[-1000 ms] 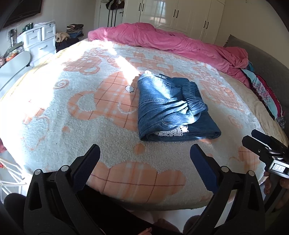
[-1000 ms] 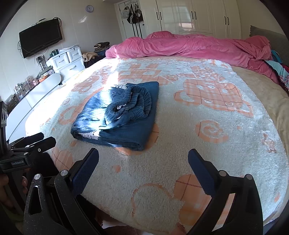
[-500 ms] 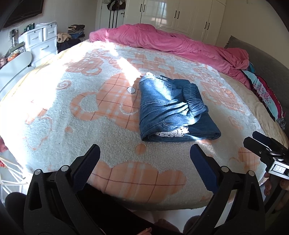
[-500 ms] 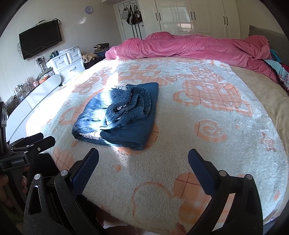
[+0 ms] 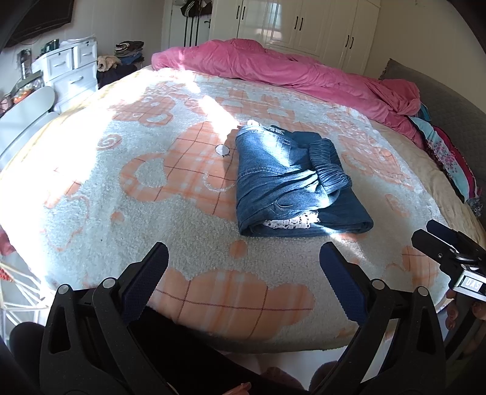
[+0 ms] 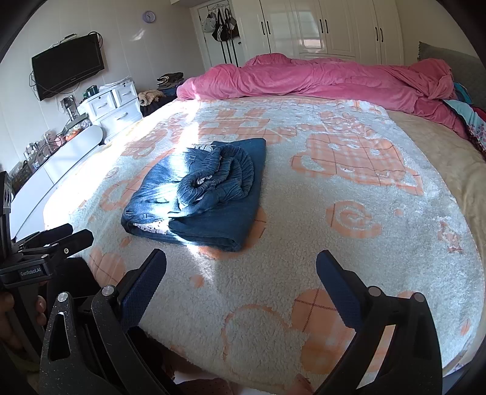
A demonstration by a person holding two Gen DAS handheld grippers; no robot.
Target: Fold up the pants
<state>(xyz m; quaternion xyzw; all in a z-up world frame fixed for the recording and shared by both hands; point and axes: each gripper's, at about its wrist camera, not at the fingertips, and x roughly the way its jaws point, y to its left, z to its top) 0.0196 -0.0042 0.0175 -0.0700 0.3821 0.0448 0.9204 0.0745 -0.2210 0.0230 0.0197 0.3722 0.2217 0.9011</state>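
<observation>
Pants (image 5: 296,182) lay folded on the blanket (image 5: 158,194); both grippers' jaws spread, empty, near; only tidying seemed left.

Bedroom, daylight. Large bed (image 6: 303,273) fills most of view, covered w/ fluffy white blanket (image 6: 379,258) in orange check pattern. Hard sun patch across bed's left half, bright streak running toward far edge. Pink duvet (image 6: 319,82) bunched along far side of bed. Beyond duvet: white wardrobe (image 6: 334,27), dark handles, glossy doors. Bags on hooks (image 6: 220,24) just left of wardrobe. Round wall clock (image 6: 148,15) further left. Black TV (image 6: 68,71) wall-mounted, left of bed; white drawer unit (image 6: 112,106) below it, clothes pile (image 6: 170,79) beside. Grey headboard (image 5: 440,100) at bed's right.
</observation>
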